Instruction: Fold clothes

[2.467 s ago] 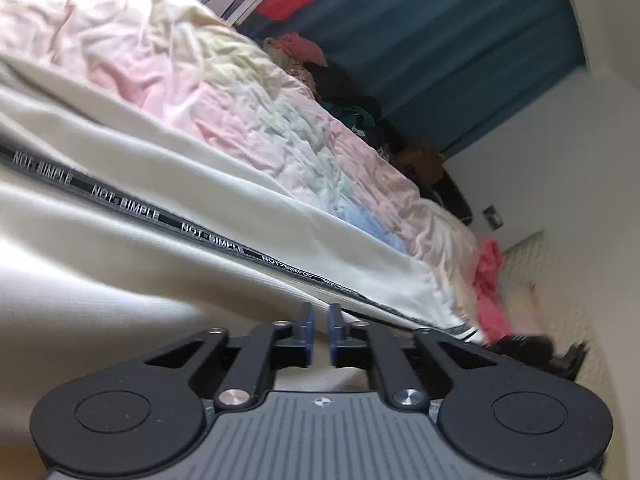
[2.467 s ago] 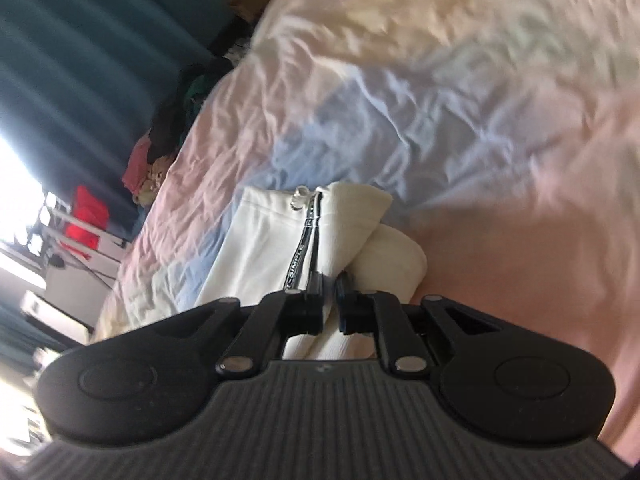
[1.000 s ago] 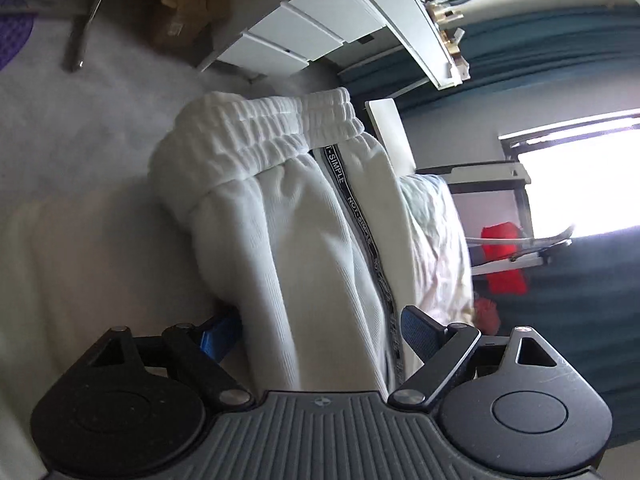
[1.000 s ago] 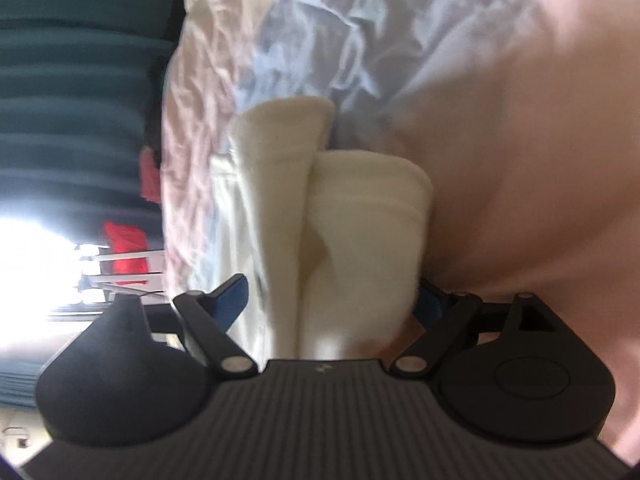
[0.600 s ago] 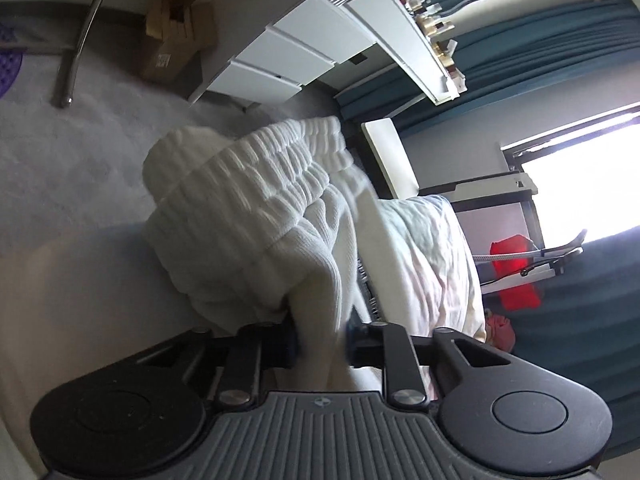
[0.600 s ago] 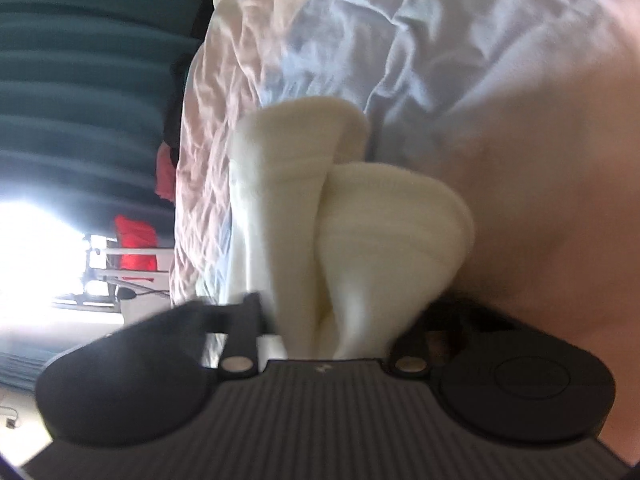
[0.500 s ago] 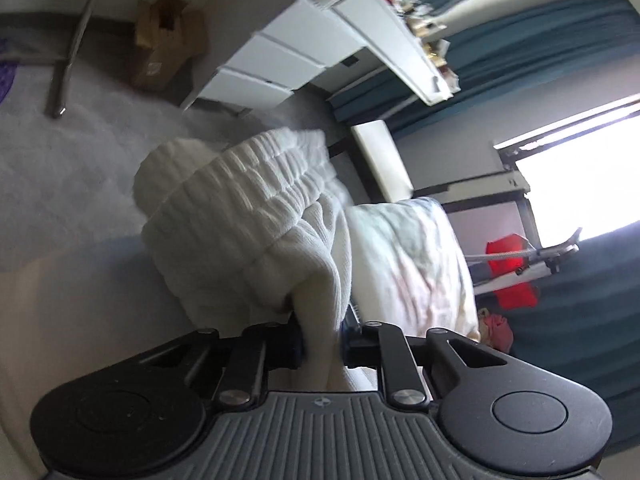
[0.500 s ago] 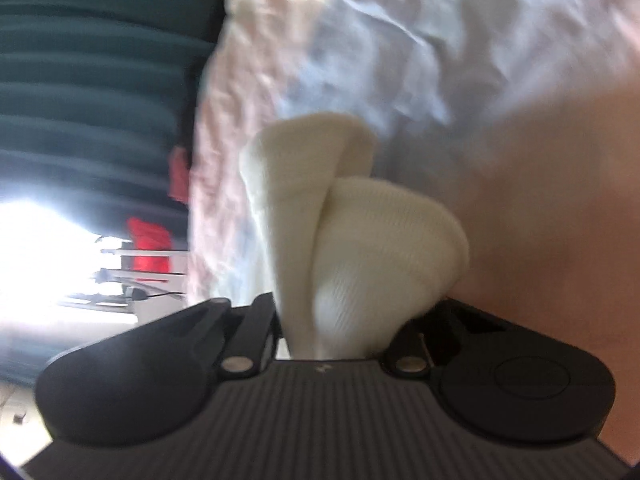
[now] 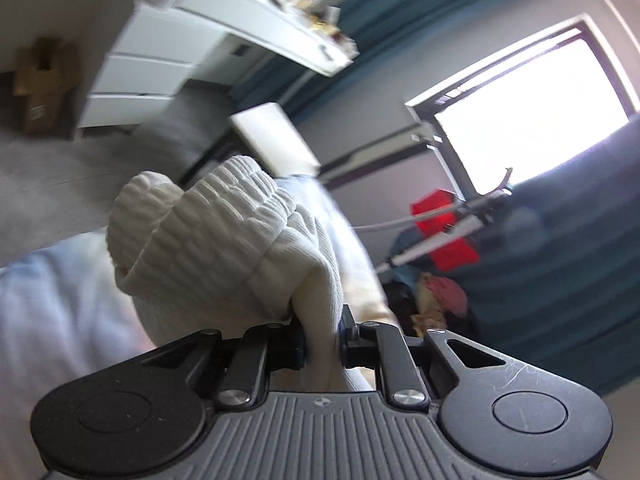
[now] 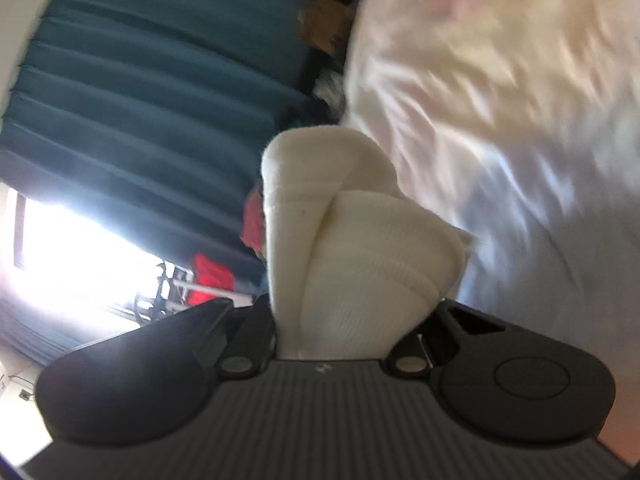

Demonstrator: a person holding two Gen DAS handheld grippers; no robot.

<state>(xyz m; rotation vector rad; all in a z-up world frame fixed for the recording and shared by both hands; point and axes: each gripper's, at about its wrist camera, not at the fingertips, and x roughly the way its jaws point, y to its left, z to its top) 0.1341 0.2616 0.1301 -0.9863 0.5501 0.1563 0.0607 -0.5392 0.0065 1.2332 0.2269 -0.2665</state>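
From the left wrist we see the room side: a white chest of drawers (image 9: 136, 76) with a cluttered top, a cardboard box (image 9: 38, 84) on the floor, a bright window (image 9: 532, 108), teal curtains (image 9: 560, 280) and something red (image 9: 448, 232) on a metal rack. None of the furniture shows from the right wrist, which instead looks along the bed (image 10: 520, 120), its crumpled pastel cover blurred, with the teal curtains (image 10: 140, 100) and the glaring window (image 10: 80, 264) off to the left.

We can read no writing in either view — whatever printing the garment carries is turned away or hidden.

The left gripper (image 9: 322, 336) has just been closing, and its jaws now pinch a fold of the white sweatpants (image 9: 224, 248); the ribbed, gathered waistband bunches above the fingers and the cloth hangs clear of the bed. The right gripper (image 10: 344, 320) has likewise just been closing on the same garment (image 10: 360, 248) — here we see two rounded, ribbed cuffs side by side, bulging up out of the jaws and hiding the fingertips. The jaws are drawn in tight on the cloth, which is held up in front of the bed cover.
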